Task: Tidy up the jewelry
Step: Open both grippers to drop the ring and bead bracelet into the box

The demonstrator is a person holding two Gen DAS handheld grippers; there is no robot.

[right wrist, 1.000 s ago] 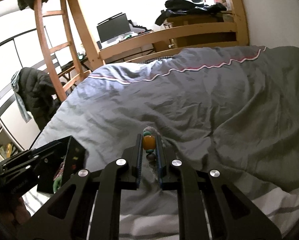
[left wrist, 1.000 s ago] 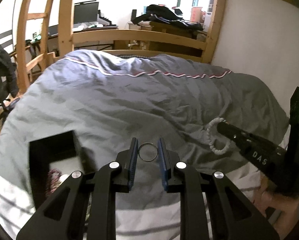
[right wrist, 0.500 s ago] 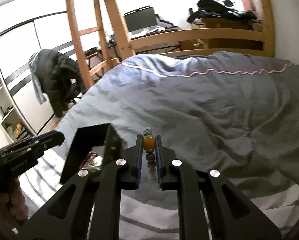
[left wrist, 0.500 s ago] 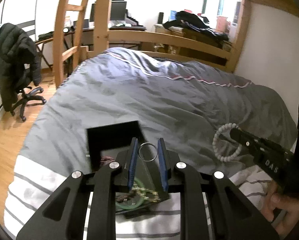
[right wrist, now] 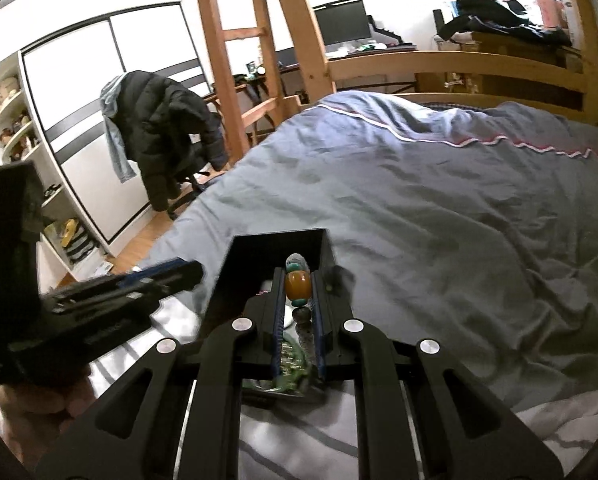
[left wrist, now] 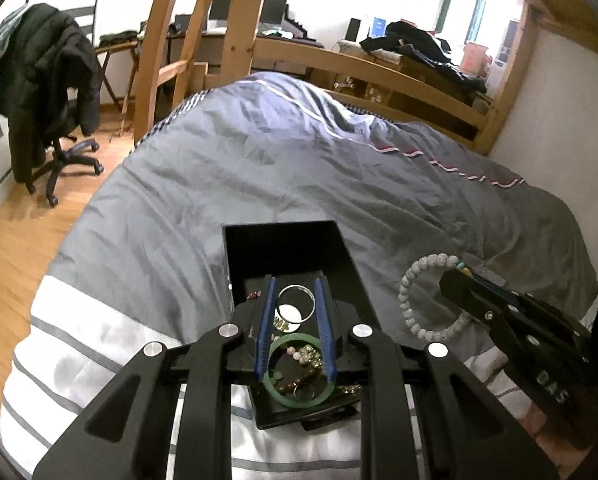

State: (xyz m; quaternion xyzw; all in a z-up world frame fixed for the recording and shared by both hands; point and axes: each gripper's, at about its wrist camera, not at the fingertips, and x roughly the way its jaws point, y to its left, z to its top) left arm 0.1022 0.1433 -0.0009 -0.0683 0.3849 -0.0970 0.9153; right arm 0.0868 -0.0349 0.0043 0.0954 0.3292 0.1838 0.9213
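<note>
Left tongs (left wrist: pixel 296 304) pinch a thin silver ring (left wrist: pixel 296 300) between the blue pads, held directly over the open black jewelry box (left wrist: pixel 287 248). The box sits on the grey duvet (left wrist: pixel 259 168) of the bed, near its striped white end. Already in the box: a green bangle (left wrist: pixel 299 398), small beads and gold-coloured pieces, a pale disc.

Right tongs (right wrist: pixel 298 288) are pressed onto a beaded bracelet (left wrist: pixel 419 312), gripping it at the amber bead (right wrist: pixel 298 284); the white loop hangs free beside the box on its right. In the right wrist view the tongs point toward the box's far wall.

Judgement: both pieces look ready for drop-off; ring first.

Risks:
- Ring is light and held by its edges only. Released from this height it could bounce off the bangle or roll out over the low front rim into duvet folds, where it would be hard to find.
- Box rests on soft bedding; a nudge from either tool may tip it and spill contents.
- Dangling bracelet loop could snag the box wall or the left tongs if both close in together.
</note>
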